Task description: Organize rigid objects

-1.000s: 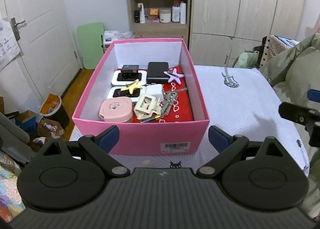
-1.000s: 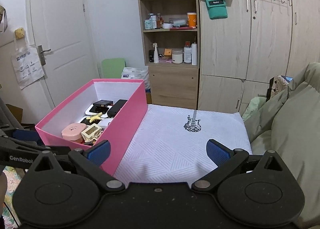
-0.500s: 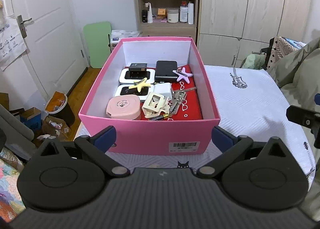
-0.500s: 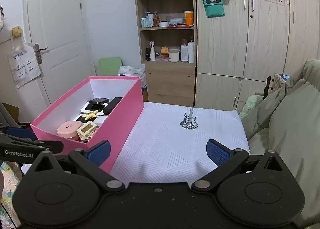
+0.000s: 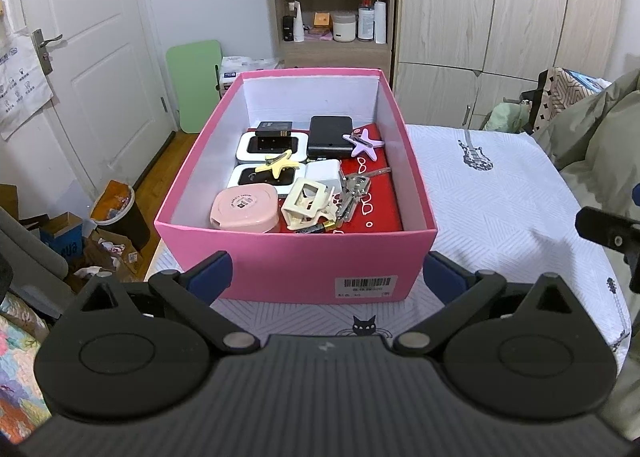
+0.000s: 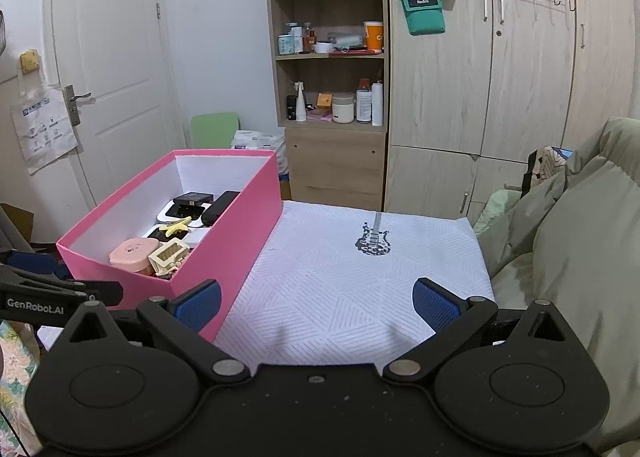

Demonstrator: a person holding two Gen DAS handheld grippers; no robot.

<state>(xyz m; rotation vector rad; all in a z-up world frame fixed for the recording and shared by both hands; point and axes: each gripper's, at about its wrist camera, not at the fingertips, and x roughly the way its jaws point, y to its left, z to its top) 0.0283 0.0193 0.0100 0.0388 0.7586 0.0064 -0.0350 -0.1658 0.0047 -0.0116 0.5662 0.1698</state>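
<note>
A pink box (image 5: pixel 296 261) stands on the white bedspread (image 5: pixel 496 193). Inside lie a pink round case (image 5: pixel 245 208), a cream hair claw (image 5: pixel 308 203), a yellow clip (image 5: pixel 279 164), a purple star clip (image 5: pixel 363 142), a black power bank (image 5: pixel 330 134), keys (image 5: pixel 354 193) and a red pouch (image 5: pixel 380 193). My left gripper (image 5: pixel 327 278) is open and empty, just in front of the box's near wall. My right gripper (image 6: pixel 318 303) is open and empty over the bedspread, right of the box (image 6: pixel 224 241).
A wooden shelf unit (image 6: pixel 332 97) and wardrobe (image 6: pixel 500 69) stand behind the bed. Olive bedding (image 6: pixel 580 257) is piled at the right. A white door (image 5: pixel 80 57), a bin (image 5: pixel 120 209) and cardboard clutter (image 5: pixel 64 237) lie at the left on the floor.
Both grippers have drawn back and risen slightly, so the box sits a little farther off in both views. Both stay open and empty.
</note>
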